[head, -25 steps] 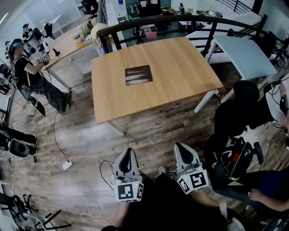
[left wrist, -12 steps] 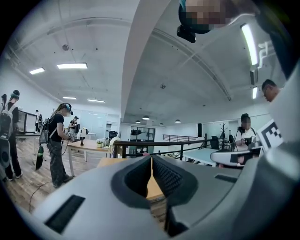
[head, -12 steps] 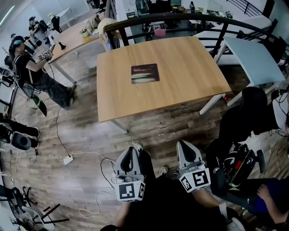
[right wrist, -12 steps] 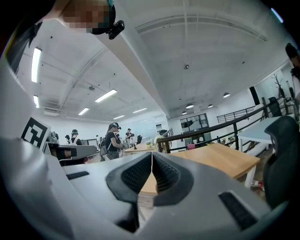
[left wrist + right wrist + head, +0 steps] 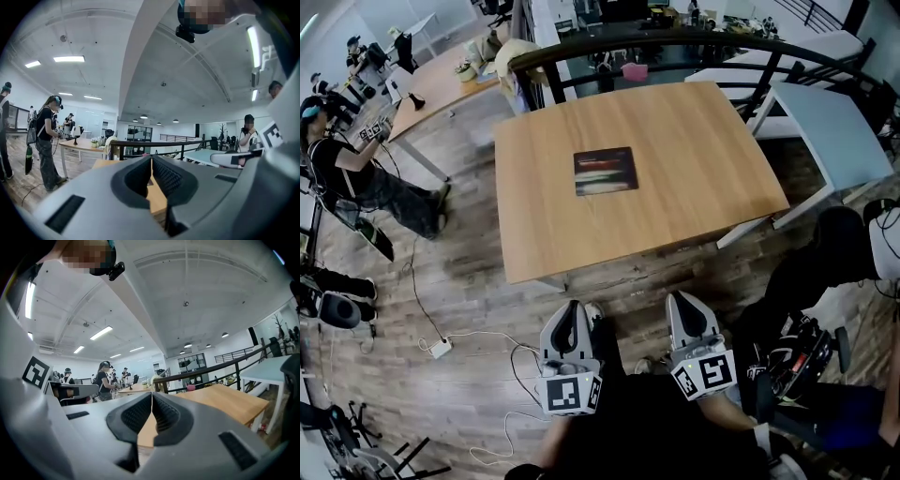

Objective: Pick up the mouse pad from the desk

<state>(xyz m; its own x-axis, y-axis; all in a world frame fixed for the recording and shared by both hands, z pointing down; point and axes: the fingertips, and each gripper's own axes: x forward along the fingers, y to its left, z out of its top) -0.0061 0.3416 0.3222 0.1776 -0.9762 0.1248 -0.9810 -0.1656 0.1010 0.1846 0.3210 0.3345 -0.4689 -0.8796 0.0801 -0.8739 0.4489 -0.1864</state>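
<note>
- Lying centred on the surface (image 5: 703,192), the mouse pad (image 5: 606,172) is untouched.
- Left tool (image 5: 572,314) and right tool (image 5: 681,306), over the near floor (image 5: 469,281): jaws pressed together, empty.

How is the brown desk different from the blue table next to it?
The brown desk is wood-coloured; the blue table is pale blue-grey. The brown desk has a dark mouse pad lying on it; none shows on the blue table. Both have flat tops and white legs.
</note>
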